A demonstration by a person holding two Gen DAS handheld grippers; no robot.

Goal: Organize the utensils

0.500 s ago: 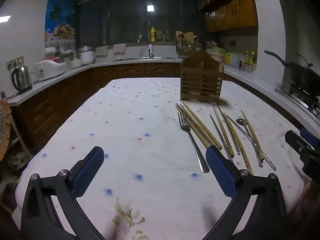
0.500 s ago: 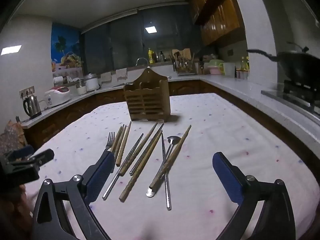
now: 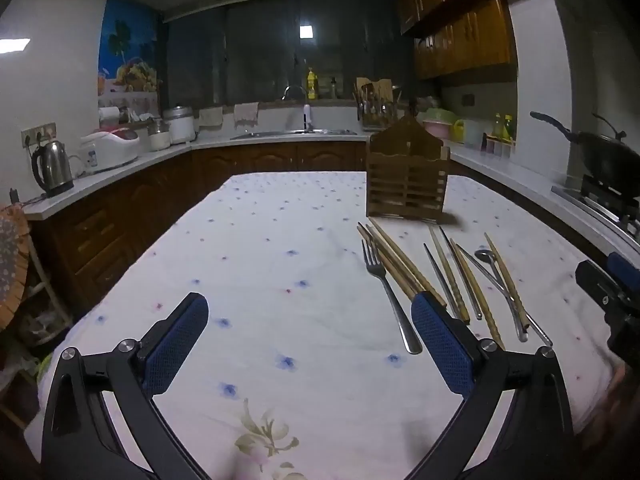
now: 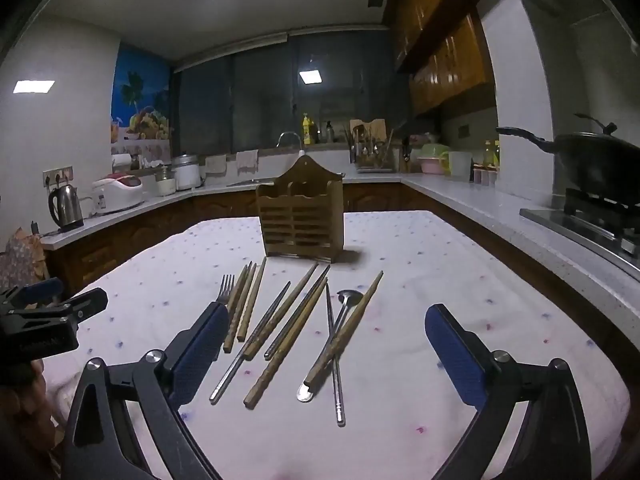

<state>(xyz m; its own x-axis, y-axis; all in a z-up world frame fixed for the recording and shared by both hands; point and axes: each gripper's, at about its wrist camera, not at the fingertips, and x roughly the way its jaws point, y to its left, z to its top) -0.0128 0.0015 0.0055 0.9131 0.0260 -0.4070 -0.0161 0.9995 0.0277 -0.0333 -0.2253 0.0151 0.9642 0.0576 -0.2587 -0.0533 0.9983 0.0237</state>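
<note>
A wooden utensil holder (image 4: pixel 301 216) (image 3: pixel 406 176) stands upright on the table's far part. In front of it lie loose utensils: a metal fork (image 3: pixel 386 292) (image 4: pixel 225 286), several wooden chopsticks (image 4: pixel 286 336) (image 3: pixel 400 262), metal chopsticks (image 4: pixel 334 356) and a metal spoon (image 4: pixel 330 340) (image 3: pixel 500 284). My right gripper (image 4: pixel 324 340) hangs open just short of the utensils with nothing between its blue pads. Open and empty too, my left gripper (image 3: pixel 308 340) hovers over bare cloth left of the fork. Each gripper shows at the edge of the other's view.
The table wears a white flowered cloth (image 3: pixel 260 280). Counters run around it with a kettle (image 3: pixel 52 166), a rice cooker (image 3: pixel 110 148) and a sink (image 3: pixel 296 133). A black wok (image 4: pixel 596 164) sits on the stove at right.
Both views have tilted up slightly, so the holder and utensils sit a little lower in frame. Both grippers stay open and nothing on the table has moved.
</note>
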